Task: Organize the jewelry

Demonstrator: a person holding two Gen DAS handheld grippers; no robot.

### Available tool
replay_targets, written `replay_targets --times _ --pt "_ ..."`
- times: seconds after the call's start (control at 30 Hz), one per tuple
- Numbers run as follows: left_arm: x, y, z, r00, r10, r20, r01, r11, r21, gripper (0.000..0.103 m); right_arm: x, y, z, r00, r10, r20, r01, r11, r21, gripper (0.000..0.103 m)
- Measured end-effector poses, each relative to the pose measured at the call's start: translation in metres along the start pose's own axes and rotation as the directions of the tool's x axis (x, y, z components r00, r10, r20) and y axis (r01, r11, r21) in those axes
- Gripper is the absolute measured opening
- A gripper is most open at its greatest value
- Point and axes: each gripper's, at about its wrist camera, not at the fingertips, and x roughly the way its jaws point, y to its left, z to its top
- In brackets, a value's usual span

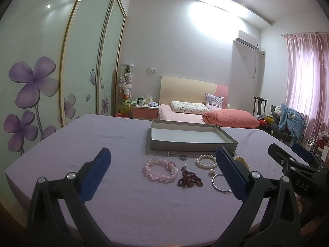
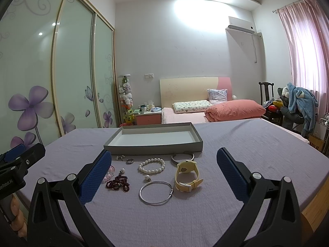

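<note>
A shallow grey cardboard tray with a white inside point(image 2: 153, 144) is seen lying empty on the lilac-covered bench point(image 2: 257, 150), so the sorting is judged as not yet begun. All the jewelry is laid out on the cloth just in front of the tray's near wall. Nearest that wall are a small pearl ring point(image 2: 120, 157), a dark metal ring point(image 2: 130, 161) and an open silver cuff bangle point(image 2: 182, 156). Further forward are a white pearl bracelet point(image 2: 152, 166), a pale yellow plastic wristwatch point(image 2: 187, 175), a pearl stud earring point(image 2: 147, 177), a second pearl stud point(image 2: 122, 170), a dark red beaded strand point(image 2: 117, 183) bunched in a heap, and a thin silver wire bangle point(image 2: 156, 192). A pink glass-bead bracelet point(image 1: 160, 169) is shown whole in the left view only, at the left end of the group.

Nothing is held by either tool. The left tool point(image 1: 163, 175) is held above the cloth with its blue pads wide apart, the pink bracelet and red strand lying ahead between them. The right tool point(image 2: 164, 175) is likewise spread wide, aimed at the pearl bracelet, watch and wire bangle. Every piece is judged left to be moved into the tray.
</note>
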Motion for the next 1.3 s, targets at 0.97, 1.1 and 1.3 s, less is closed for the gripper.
replay_targets --times 0.97,1.1,1.3 --pt "-0.002 0.002 -0.001 1.0 0.003 -0.003 -0.003 1.0 -0.005 0.099 0.001 -0.008 -0.011 1.0 -0.006 -0.011 0.006 1.0 0.004 0.101" --pt "0.008 0.001 -0.011 1.0 0.003 -0.004 -0.003 1.0 -0.009 0.099 0.001 -0.008 -0.01 1.0 -0.006 -0.011 0.006 1.0 0.003 0.101" --pt "0.008 0.001 -0.011 1.0 0.003 -0.004 -0.003 1.0 -0.01 0.099 0.001 -0.008 -0.01 1.0 -0.006 -0.011 0.006 1.0 0.003 0.101"
